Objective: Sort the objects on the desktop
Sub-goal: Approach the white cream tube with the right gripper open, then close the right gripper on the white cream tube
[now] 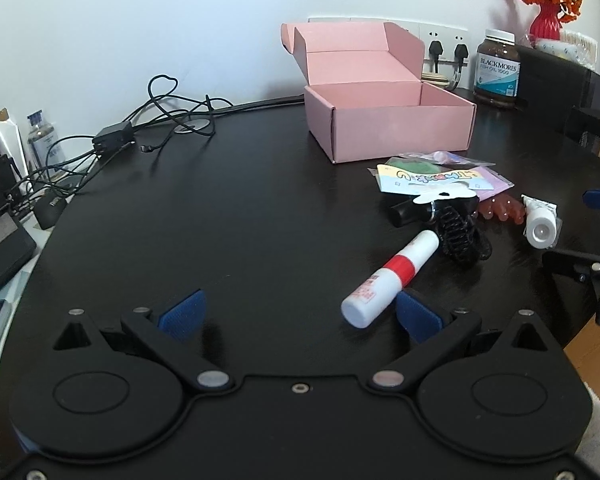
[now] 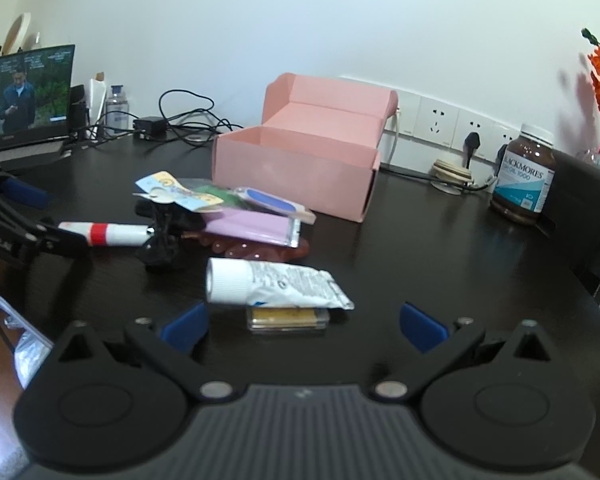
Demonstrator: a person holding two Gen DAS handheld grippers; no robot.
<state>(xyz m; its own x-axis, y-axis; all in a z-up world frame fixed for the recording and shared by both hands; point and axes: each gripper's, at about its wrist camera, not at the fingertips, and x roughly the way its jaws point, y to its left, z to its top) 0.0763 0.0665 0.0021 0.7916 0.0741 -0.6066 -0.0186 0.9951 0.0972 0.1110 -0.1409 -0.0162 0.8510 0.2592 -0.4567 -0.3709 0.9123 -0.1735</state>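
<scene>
The stick (image 1: 390, 279) is lying flat on the bench (image 1: 240, 220), its long axis running diagonally, white end pointing back at the left tongs (image 1: 300, 314) and its far end touching the black clip (image 1: 462, 236). Those tongs are hovering low and gaping wide, the stick's near end just beside the right-hand pad (image 1: 416, 316). Bare bench is stretching leftward. The right tongs (image 2: 304, 322) are also gaping, with the tube (image 2: 276, 282) lying crosswise between their pads, cap pointing left. The pink box (image 2: 296, 168) is standing open behind.
</scene>
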